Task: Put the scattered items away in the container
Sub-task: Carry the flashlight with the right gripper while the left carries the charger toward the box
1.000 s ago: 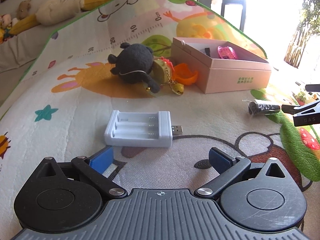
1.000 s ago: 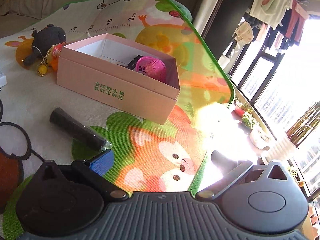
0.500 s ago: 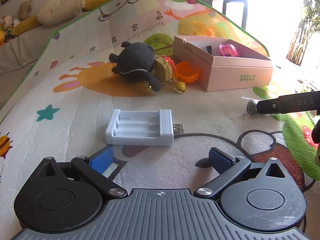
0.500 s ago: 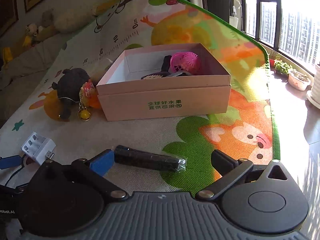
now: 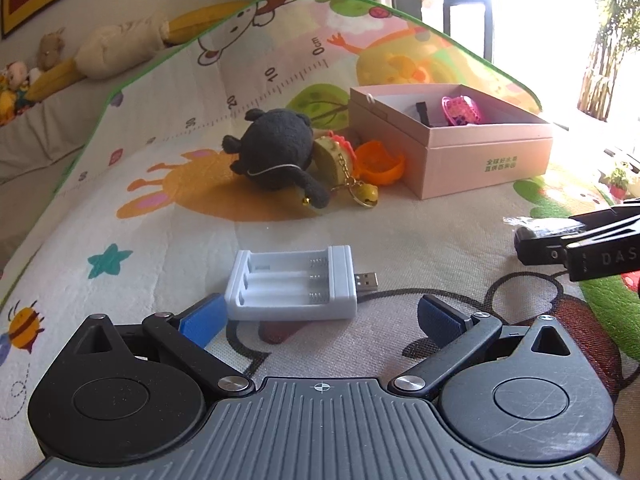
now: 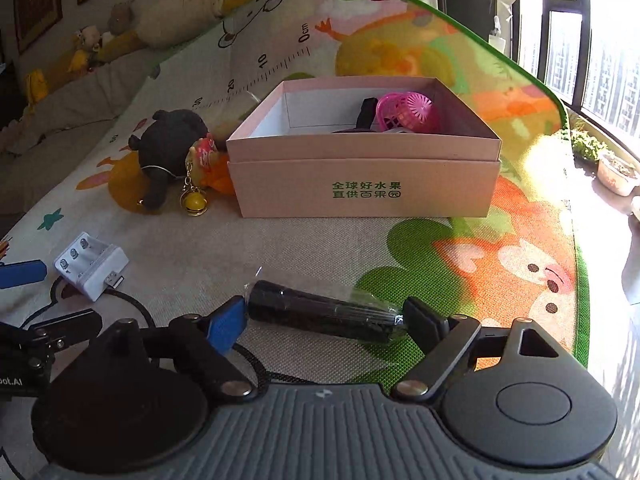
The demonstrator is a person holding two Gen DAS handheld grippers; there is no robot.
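While both grippers are hovering low over the play mat [image 6: 280, 236], the left gripper [image 5: 320, 318] is holding its blue-padded fingers wide apart, the near end of the white battery charger [image 5: 294, 284] lying just between their tips. The right gripper [image 6: 320, 320] is likewise spread, its fingers flanking a black cylinder in clear wrap [image 6: 320, 314], one pad beside each end; whether either pad is touching it is hard to judge.

The charger is lying flat, its empty slots facing up and its USB plug [image 5: 366, 281] pointing right. The cylinder is lying crosswise on the mat, near the pink cardboard box [image 6: 364, 190], which is sitting open at the far side with green printed characters on its near wall. Inside it a pink mesh ball [image 6: 408, 114] is showing beside something black that I cannot identify.

Left of the box, a dark plush toy [image 5: 276, 154], a keychain with a yellow bell [image 5: 368, 194] and an orange plastic piece [image 5: 378, 162] are huddling together.

From the left camera the cylinder is mostly hidden behind the right gripper's fingers at the frame's right edge.
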